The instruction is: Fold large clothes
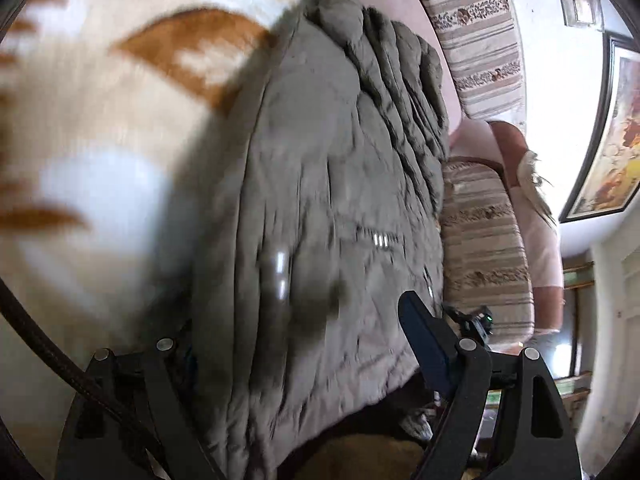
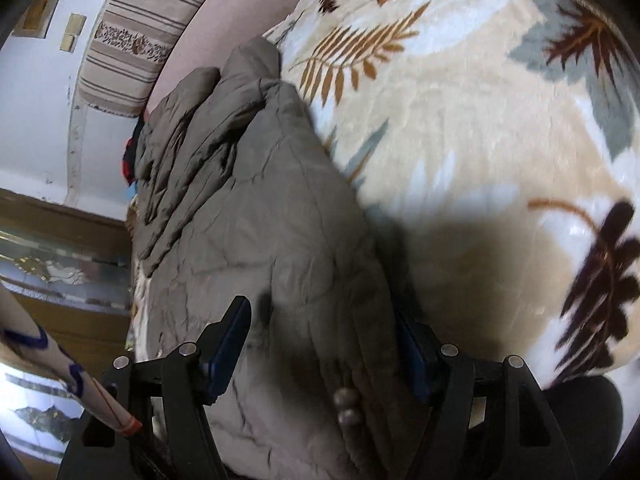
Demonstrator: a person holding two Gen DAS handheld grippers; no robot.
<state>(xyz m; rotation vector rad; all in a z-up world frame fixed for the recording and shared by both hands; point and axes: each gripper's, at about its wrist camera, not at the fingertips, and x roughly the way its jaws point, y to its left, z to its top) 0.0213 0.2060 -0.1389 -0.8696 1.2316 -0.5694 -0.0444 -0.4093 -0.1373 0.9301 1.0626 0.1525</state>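
1. Plush cream blanket [image 2: 460,128] printed with brown, gold and grey leaves covers the surface beneath everything; behind it stand striped cushions [image 1: 476,24] against a white wall.
2. Left gripper [image 1: 304,328]: its jaws stand spread wide, one on either side of the near end of the grey-brown padded jacket [image 1: 332,184]. The blue-padded finger [image 1: 420,328] on the right of the view lies at the jacket's edge; the other finger is hidden by the fabric. Whether the pads press the cloth I cannot tell, as this view is blurred.
3. Right gripper [image 2: 324,344]: its jaws are also spread wide and straddle the jacket's near end. The blue pad [image 2: 230,340] on the left of the view stands at the cloth, and the other is half buried against the fold on the right. A firm pinch is not visible.
4. Outward from the jaws, the jacket lies as a thick, folded bundle on the blanket, its quilted, creased part at the far end near the cushions. Two snap buttons [image 2: 346,406] show close to the right gripper.
5. Left wrist view, at the right edge: a framed picture [image 1: 612,136] hangs on the wall, and a person in a pale top [image 1: 536,216] is beside the cushions.
6. Right wrist view, lower left: a patterned sleeve [image 2: 60,372] crosses the corner.
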